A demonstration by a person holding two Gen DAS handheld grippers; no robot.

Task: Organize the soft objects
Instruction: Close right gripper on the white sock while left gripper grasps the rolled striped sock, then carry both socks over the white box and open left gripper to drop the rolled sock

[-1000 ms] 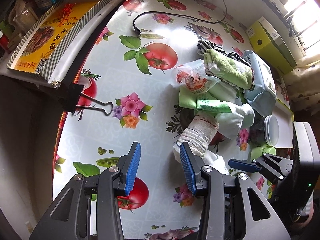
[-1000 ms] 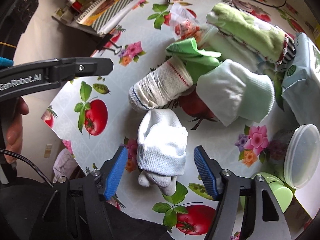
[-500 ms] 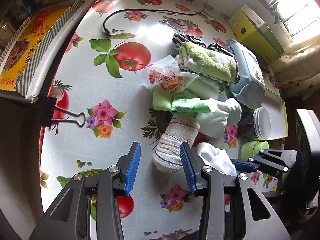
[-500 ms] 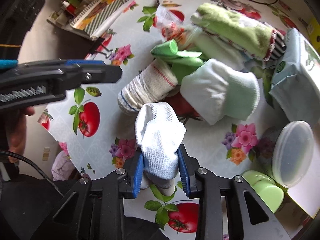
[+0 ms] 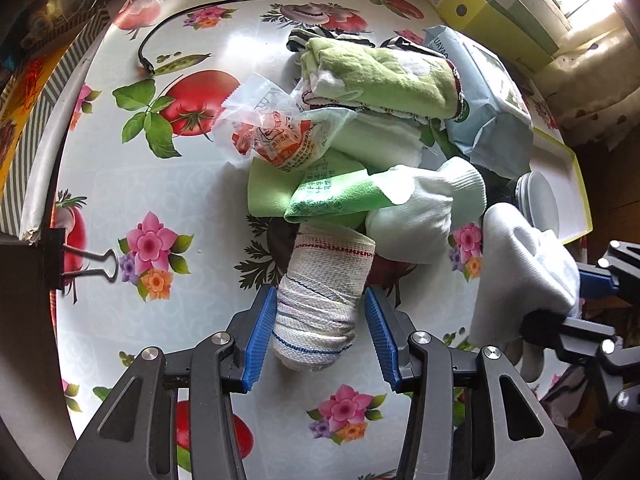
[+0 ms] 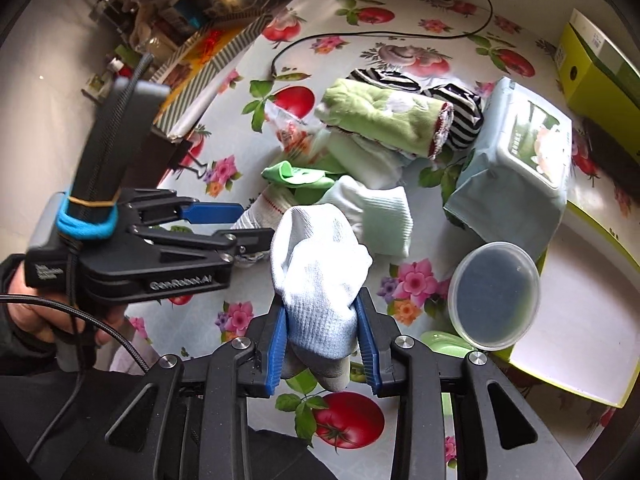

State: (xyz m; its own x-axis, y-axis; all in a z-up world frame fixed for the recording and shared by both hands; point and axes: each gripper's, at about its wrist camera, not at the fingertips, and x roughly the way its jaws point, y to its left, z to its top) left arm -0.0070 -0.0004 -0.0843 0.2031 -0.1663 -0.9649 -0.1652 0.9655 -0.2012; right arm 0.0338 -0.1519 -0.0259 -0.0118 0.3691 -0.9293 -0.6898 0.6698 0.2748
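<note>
**Right has a sock, left lining up on the roll**

Right gripper [image 6: 322, 344] is clamped on the white sock [image 6: 320, 272], blue pads pinching its lower part, toe end bulging up above the jaws; it's off the table, as the left cam shows it hanging w/ cloth visible below. Left gripper [image 5: 320, 340] is wide apart, straddling the striped cloth roll [image 5: 324, 300], which lies on the tomato tablecloth [image 5: 132, 168] at the near edge of the soft pile. Pads sit either side of the roll's near end; can't tell if the left pad touches yet, right pad shows a small gap.

Far end of the roll is tucked under the green cloth [image 5: 320, 196] and just beside the pale mint sock [image 5: 420, 216]. Behind: folded green towel [image 5: 380, 76], wipes pack [image 5: 484, 100], snack wrapper [image 5: 272, 128].

How I'd do it: close around the roll's middle-ish, not the tip, since it's loose wrap and prob squashes or unwinds if nipped at the end. Squeeze firm, lift straight back toward me so the green cloth slides off instead of dragging along. Keep right hand's sock clear of the left arm, they're close.
</note>
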